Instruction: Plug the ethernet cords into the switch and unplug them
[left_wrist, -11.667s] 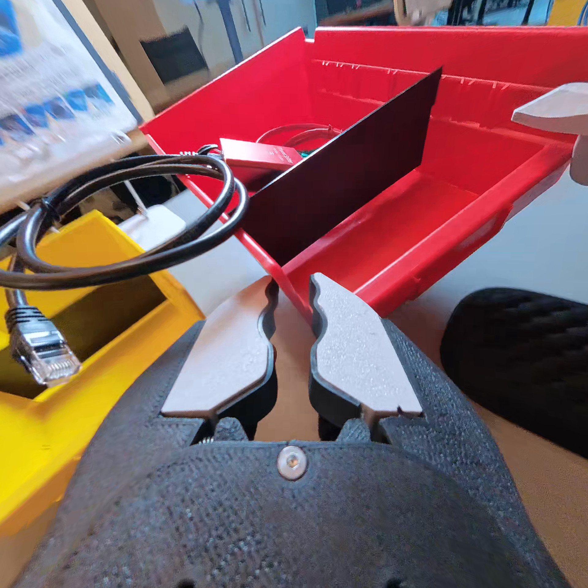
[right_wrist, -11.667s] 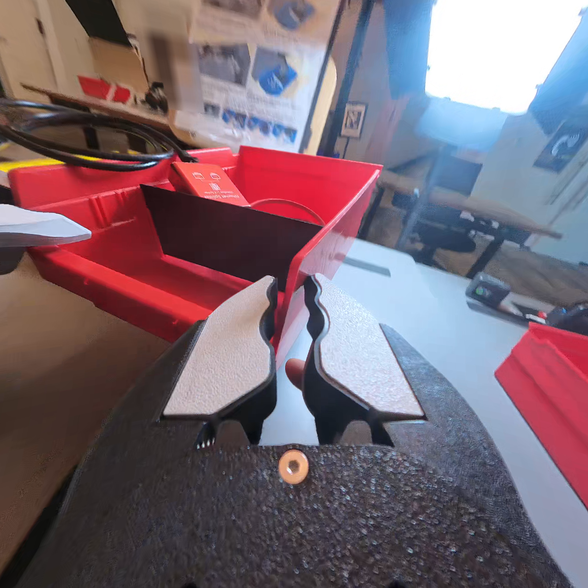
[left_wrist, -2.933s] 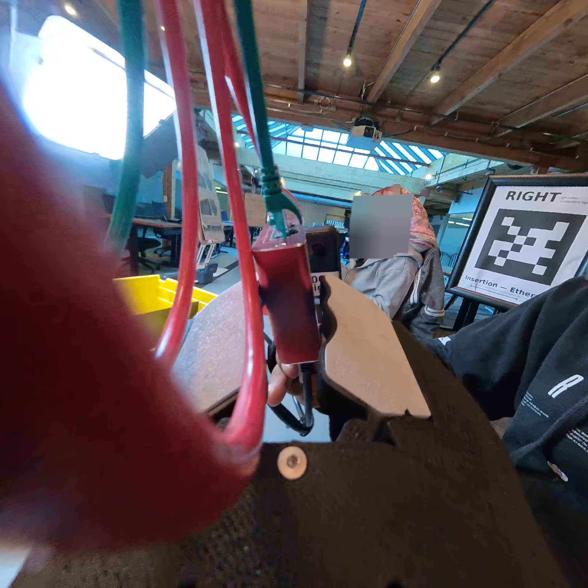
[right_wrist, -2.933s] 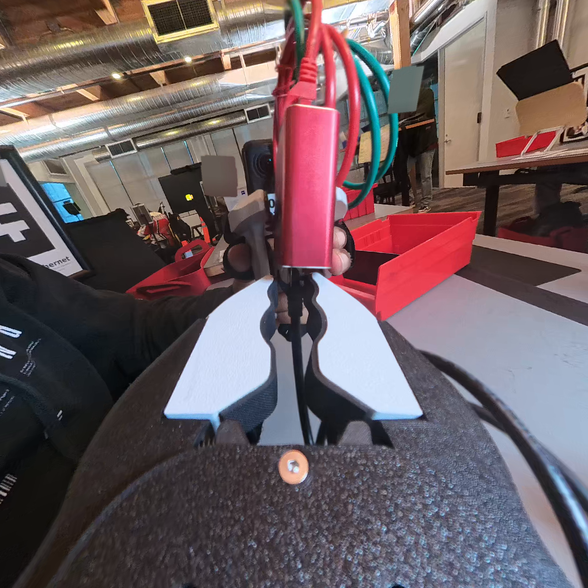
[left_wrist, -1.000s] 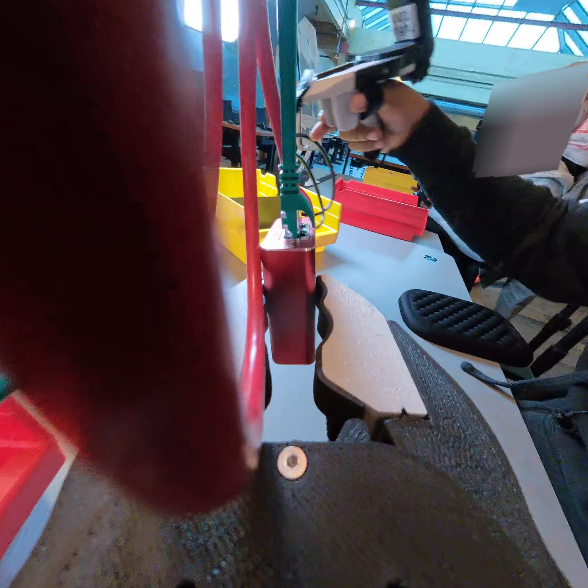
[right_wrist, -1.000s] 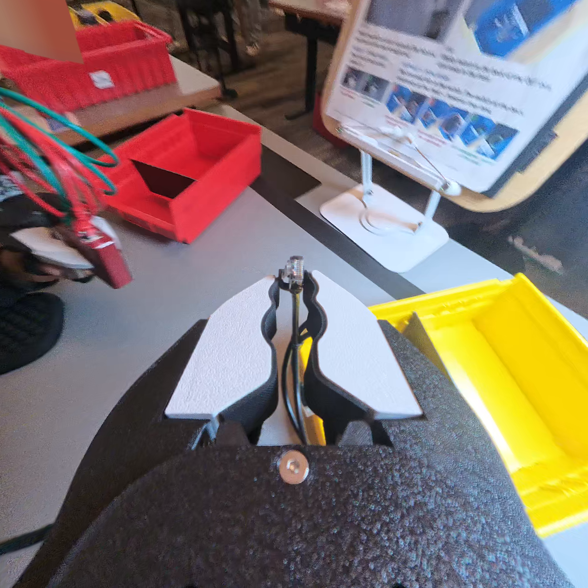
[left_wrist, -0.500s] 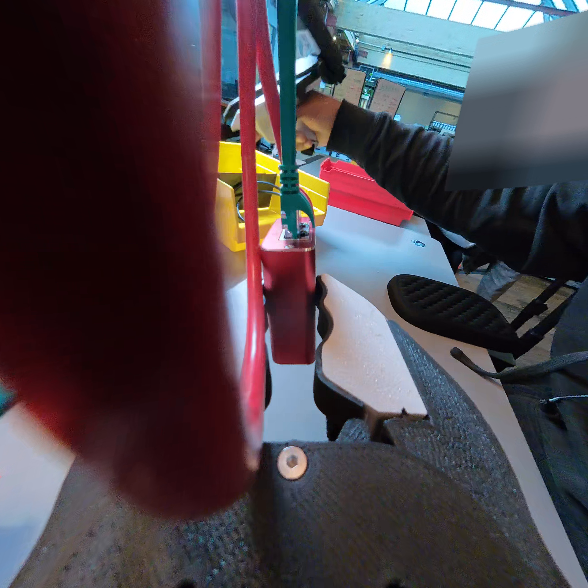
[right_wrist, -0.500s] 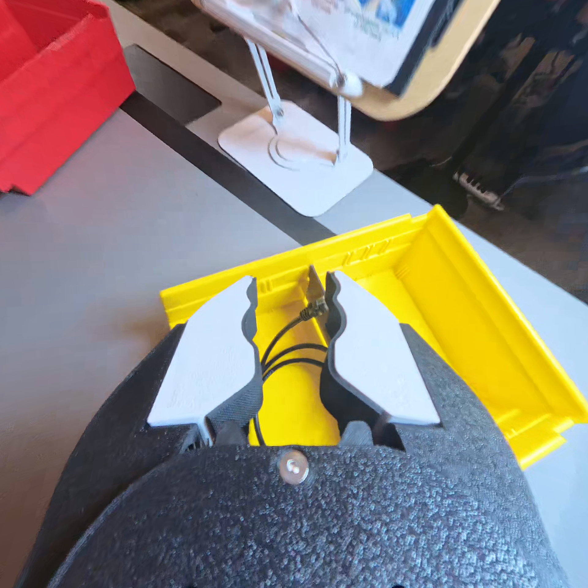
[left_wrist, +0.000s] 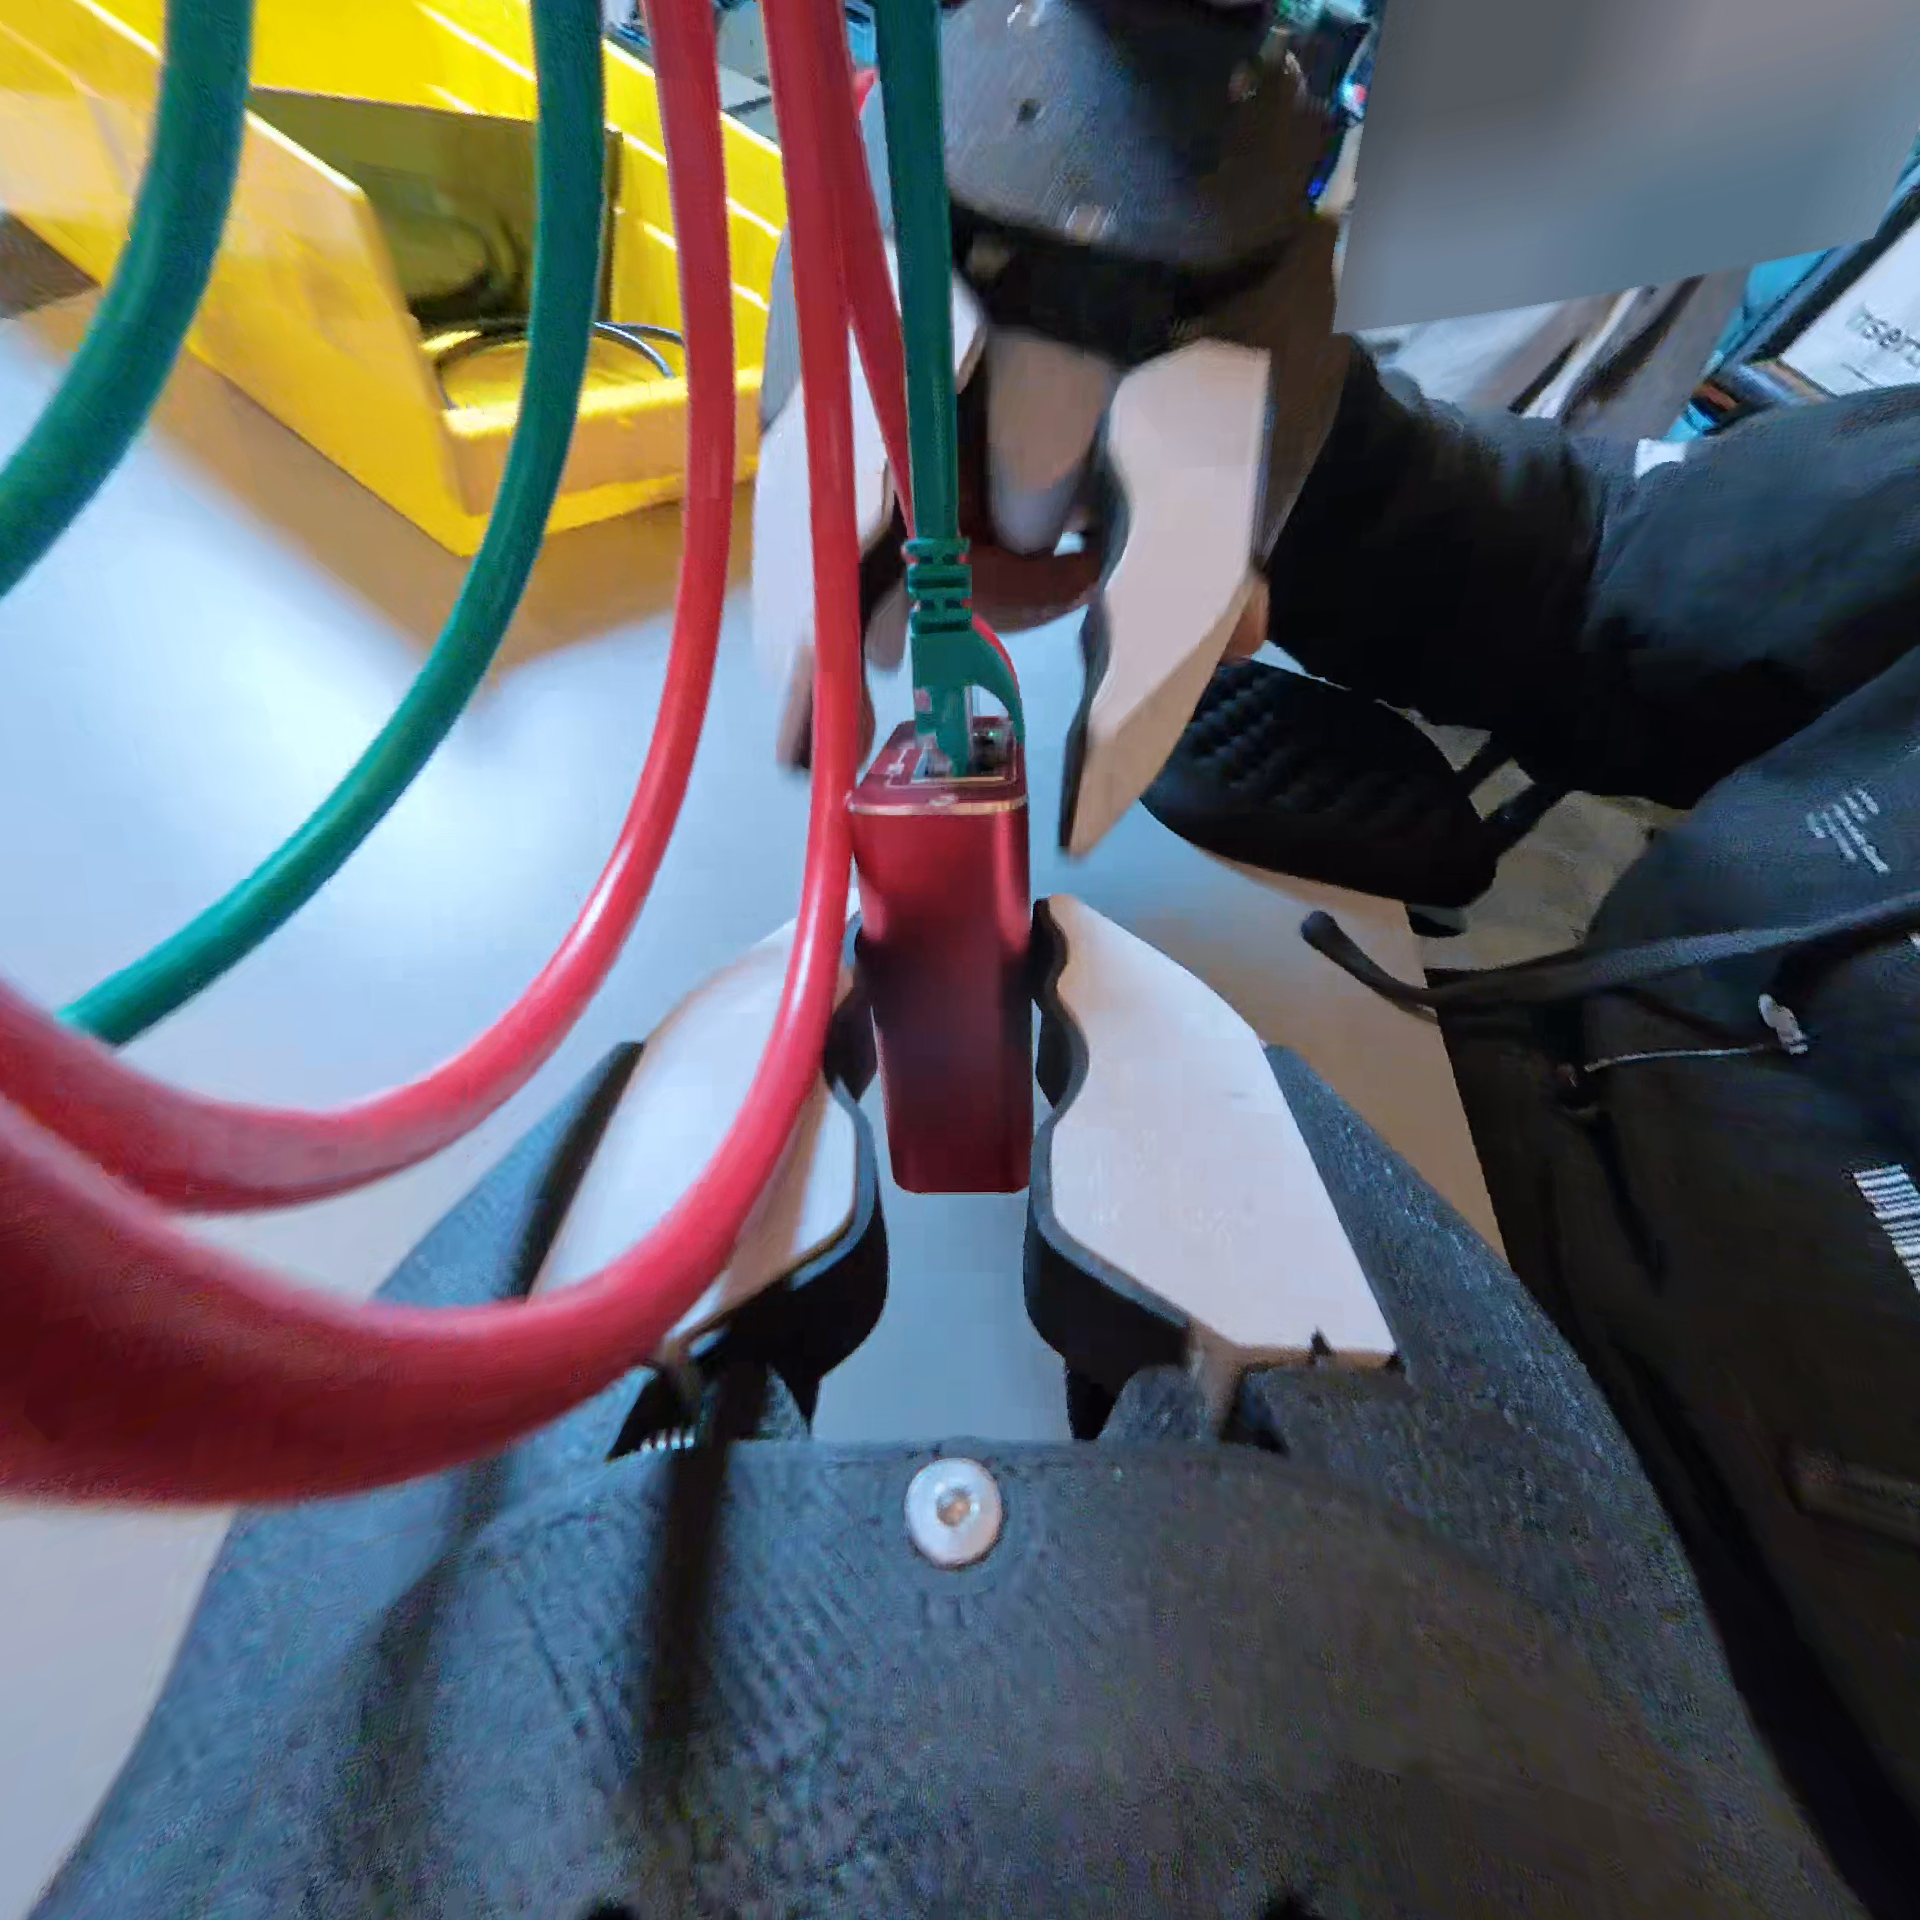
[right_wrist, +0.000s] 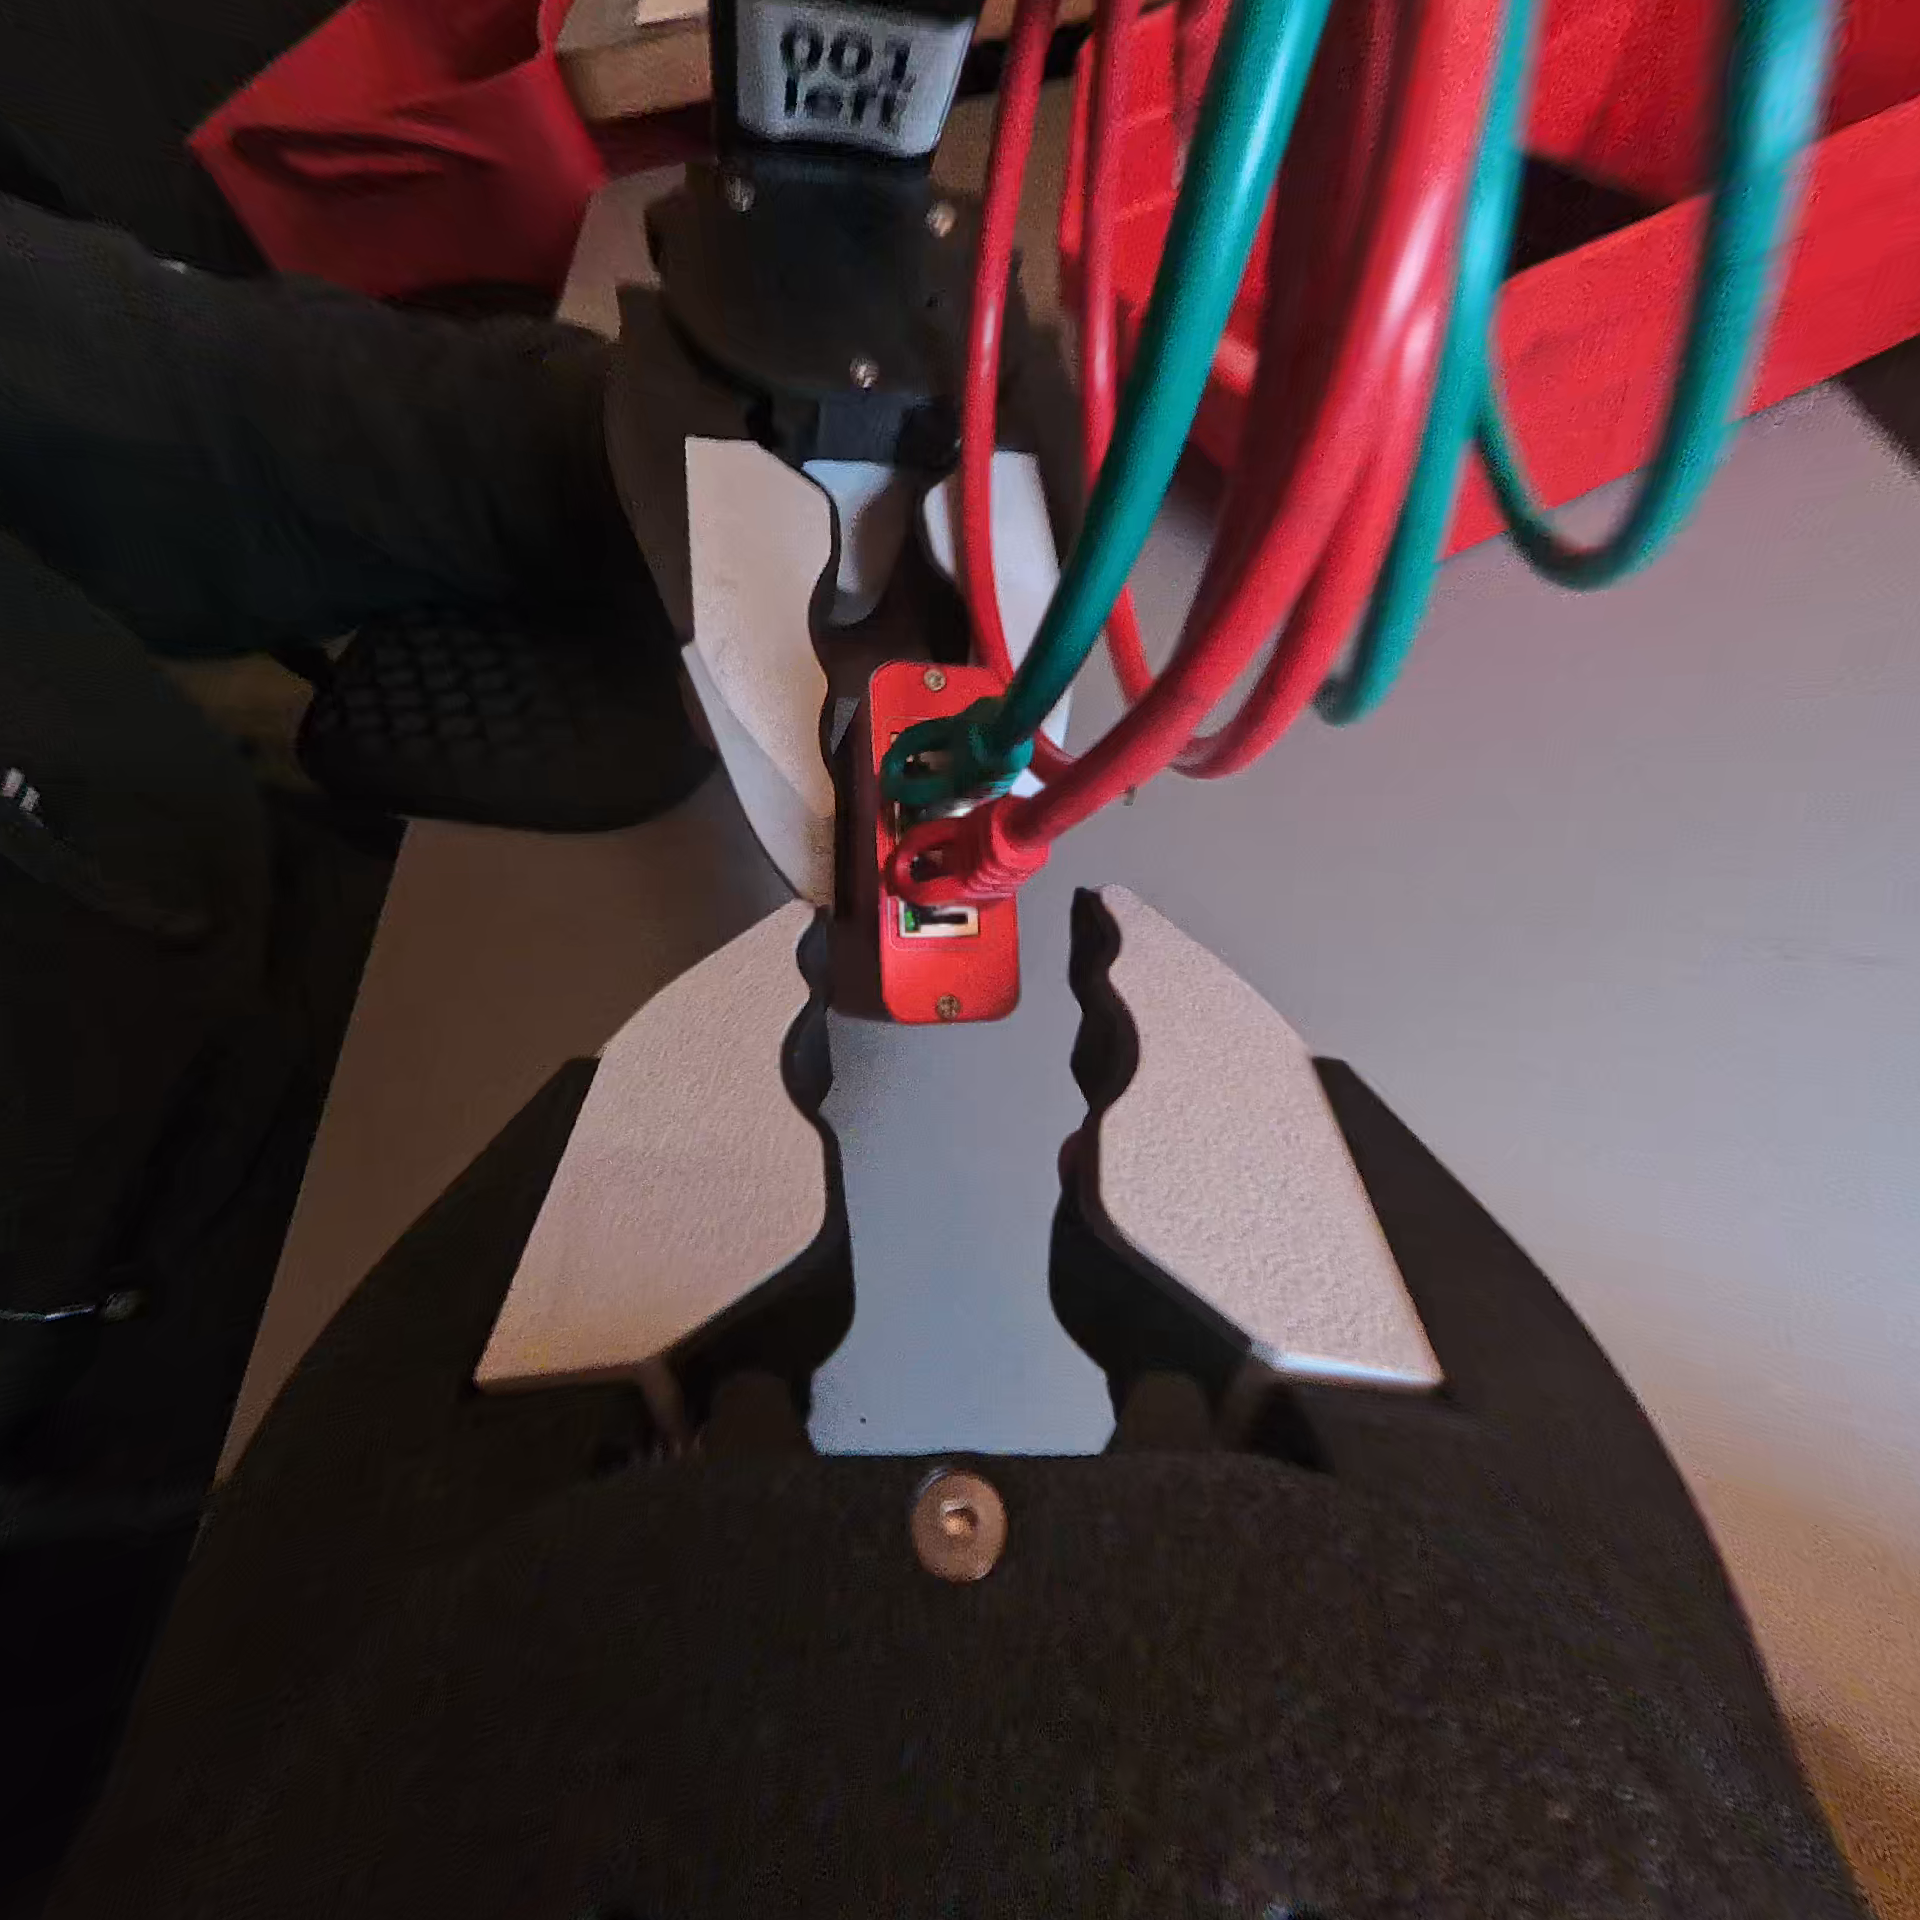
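Left wrist view: left gripper (left_wrist: 943, 930) clamps the red switch (left_wrist: 948, 987) by its two broad faces, held in the air above the grey table (left_wrist: 208, 665).
Switch axis: long side runs straight out along the left fingers, port end pointing away, towards the right gripper (left_wrist: 925, 769).
Cords: green cord (left_wrist: 940, 603) and red cord (left_wrist: 821, 727) are both seated in the port face, their loops hanging close to the lens.
Right wrist view: right gripper (right_wrist: 945, 914) is spread wide and empty, facing the port end head-on.
Ports: green plug (right_wrist: 951, 764) is farthest from the right fingers, red plug (right_wrist: 982, 862) next, and an empty port (right_wrist: 940, 921) is nearest.
Key relation: red plug lies just ahead of the right fingertips, between them; this hand is the free one.
Likely next: closing on the red plug and pulling back along the switch's axis.
Background: yellow bin (left_wrist: 343, 312) and red bin (right_wrist: 1621, 312) sit on the table.
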